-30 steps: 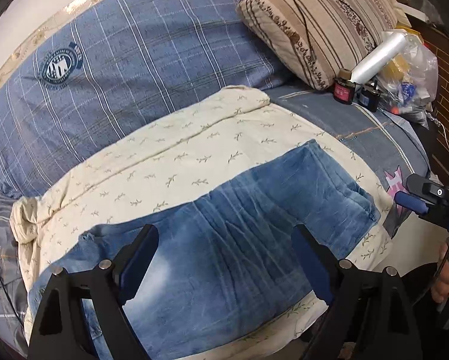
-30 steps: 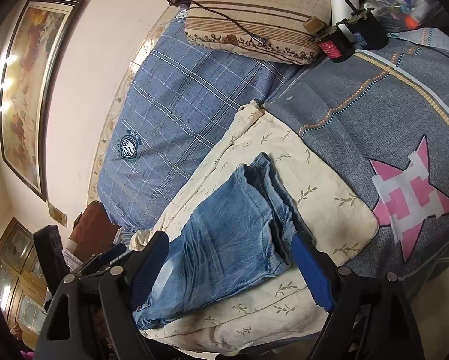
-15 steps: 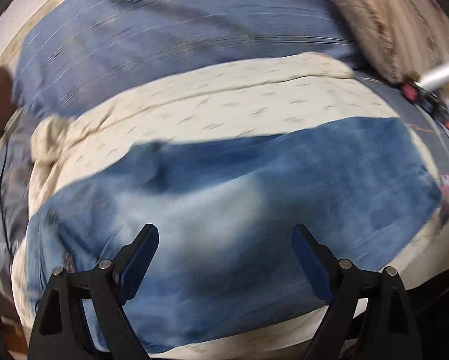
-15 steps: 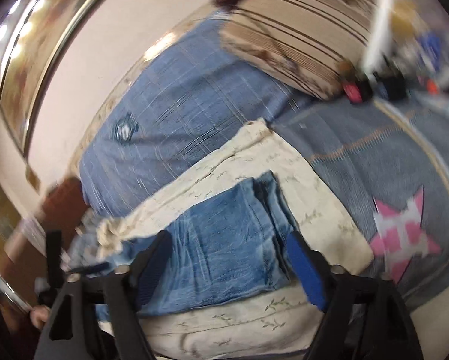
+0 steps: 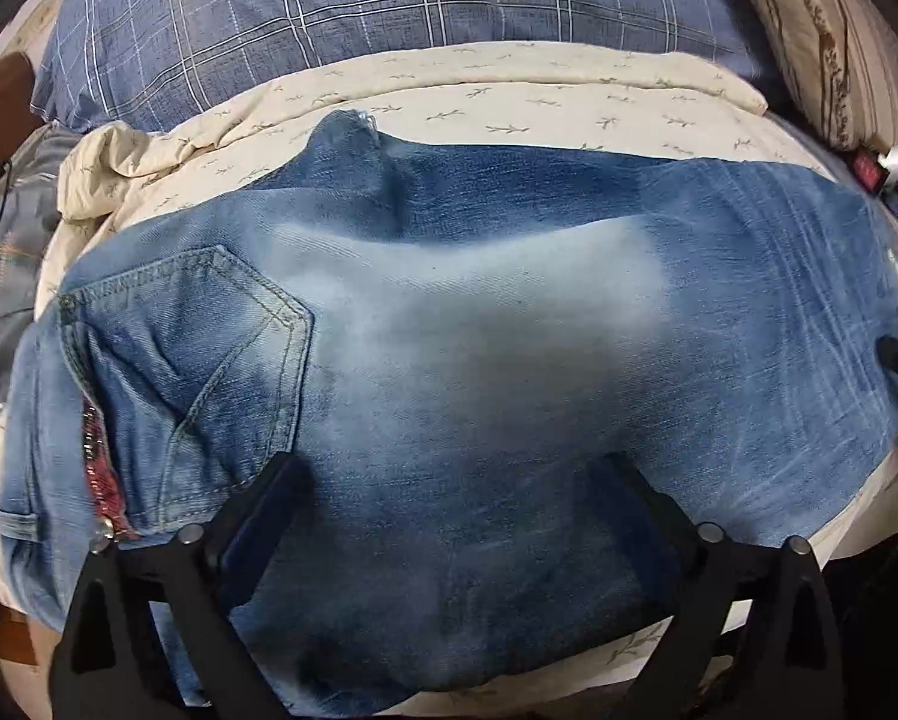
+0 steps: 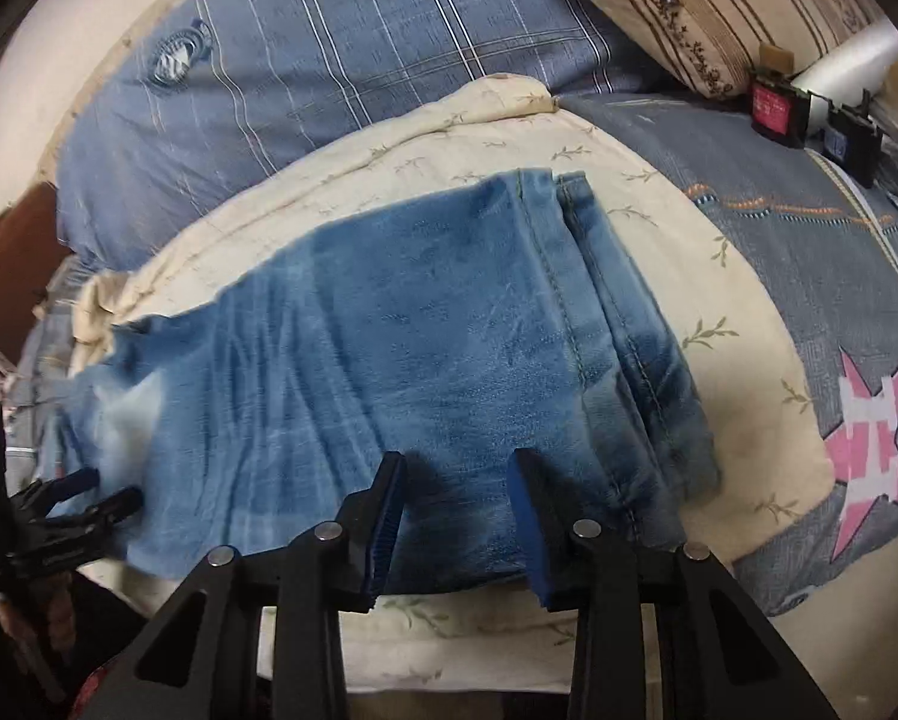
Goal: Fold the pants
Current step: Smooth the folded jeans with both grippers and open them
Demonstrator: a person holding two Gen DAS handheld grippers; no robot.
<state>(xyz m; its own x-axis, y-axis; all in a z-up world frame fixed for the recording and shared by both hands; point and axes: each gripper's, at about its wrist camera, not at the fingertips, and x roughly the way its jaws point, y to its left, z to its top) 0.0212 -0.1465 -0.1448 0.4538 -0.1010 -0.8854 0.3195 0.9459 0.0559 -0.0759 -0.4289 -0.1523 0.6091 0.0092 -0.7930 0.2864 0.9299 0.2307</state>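
Observation:
Blue jeans [image 5: 478, 330] lie flat across a cream leaf-print quilt [image 5: 508, 96] on the bed, waistband and back pocket [image 5: 209, 324] at the left, leg hems [image 6: 616, 312] at the right. My left gripper [image 5: 454, 486] is open, low over the seat and thigh area near the front edge. My right gripper [image 6: 454, 480] is partly open, its blue pads [image 6: 389, 516] astride the near edge of the leg end; nothing is pinched. The left gripper also shows at the left edge of the right wrist view [image 6: 83, 495].
A blue plaid pillow [image 5: 359, 6] and a striped pillow [image 6: 718, 6] lie behind the quilt. Small dark boxes [image 6: 775, 105] and a white roll [image 6: 850, 60] sit at the far right. A grey cover with a pink star [image 6: 868, 426] lies right of the quilt.
Both grippers have dropped and moved in close to the jeans. The right gripper's jaws have narrowed from wide open. The jeans have not moved.

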